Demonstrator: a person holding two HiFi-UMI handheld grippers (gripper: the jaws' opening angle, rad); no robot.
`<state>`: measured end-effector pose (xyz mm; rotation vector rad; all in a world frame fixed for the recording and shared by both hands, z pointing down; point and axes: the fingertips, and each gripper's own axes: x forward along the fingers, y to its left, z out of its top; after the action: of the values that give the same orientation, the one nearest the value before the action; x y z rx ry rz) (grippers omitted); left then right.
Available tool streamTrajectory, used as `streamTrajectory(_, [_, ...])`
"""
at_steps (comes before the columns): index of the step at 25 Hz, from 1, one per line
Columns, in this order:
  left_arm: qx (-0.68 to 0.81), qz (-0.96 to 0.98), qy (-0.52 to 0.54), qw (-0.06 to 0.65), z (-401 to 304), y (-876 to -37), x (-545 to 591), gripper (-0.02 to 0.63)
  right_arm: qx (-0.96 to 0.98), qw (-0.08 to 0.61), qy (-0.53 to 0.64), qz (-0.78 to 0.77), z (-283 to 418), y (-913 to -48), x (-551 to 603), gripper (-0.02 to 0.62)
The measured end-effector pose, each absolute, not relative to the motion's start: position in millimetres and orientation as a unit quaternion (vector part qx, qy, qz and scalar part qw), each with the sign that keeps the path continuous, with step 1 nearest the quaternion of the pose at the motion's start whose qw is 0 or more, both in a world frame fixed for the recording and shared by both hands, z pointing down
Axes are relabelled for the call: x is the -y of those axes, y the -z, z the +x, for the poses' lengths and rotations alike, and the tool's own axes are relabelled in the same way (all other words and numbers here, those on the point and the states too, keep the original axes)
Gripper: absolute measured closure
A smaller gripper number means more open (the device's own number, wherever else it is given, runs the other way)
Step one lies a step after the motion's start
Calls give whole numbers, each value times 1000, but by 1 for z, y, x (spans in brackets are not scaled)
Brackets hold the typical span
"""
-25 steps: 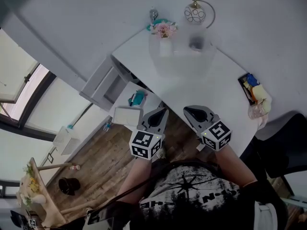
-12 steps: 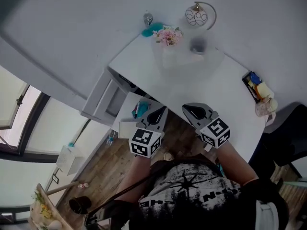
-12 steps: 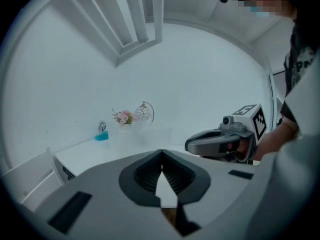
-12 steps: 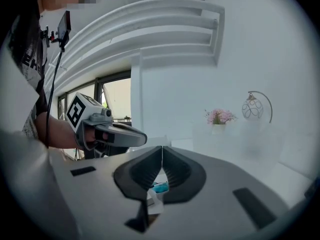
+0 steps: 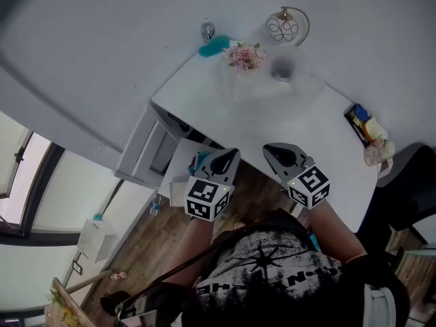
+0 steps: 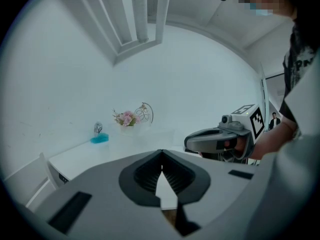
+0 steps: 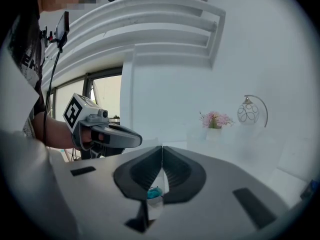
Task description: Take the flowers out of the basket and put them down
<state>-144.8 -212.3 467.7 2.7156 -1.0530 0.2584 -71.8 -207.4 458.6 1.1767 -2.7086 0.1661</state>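
No word or number can be read anywhere: only black-and-white square code markers are seen on the left cube (image 5: pixel 206 201) of the left hand-held gripper (image 5: pixel 232 154) and the right cube (image 5: pixel 310 186) of the right hand-held gripper (image 5: pixel 268 149), and the white lettering on the shirt (image 5: pixel 272 271) is too broken to be made out.

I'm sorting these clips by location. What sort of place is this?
Probably a room in a home or a small office, not a workshop. A white desk stands in a white-walled corner with pink flowers on it. There is a drawer unit beside it and wooden flooring below.
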Motion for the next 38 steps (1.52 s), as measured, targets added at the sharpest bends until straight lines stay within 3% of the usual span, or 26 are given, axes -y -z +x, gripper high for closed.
streamTrajectory(15, [376, 915, -93, 109, -147, -459, 298, 592, 915, 73, -66, 392, -62, -448, 297, 578])
streamTrajectory(29, [386, 911, -97, 106, -125, -443, 386, 592, 931, 48, -36, 361, -34, -378, 399, 578])
streamTrajectory(38, [397, 906, -102, 102, -122, -438, 431, 592, 942, 101, 11, 321, -15, -366, 450, 578])
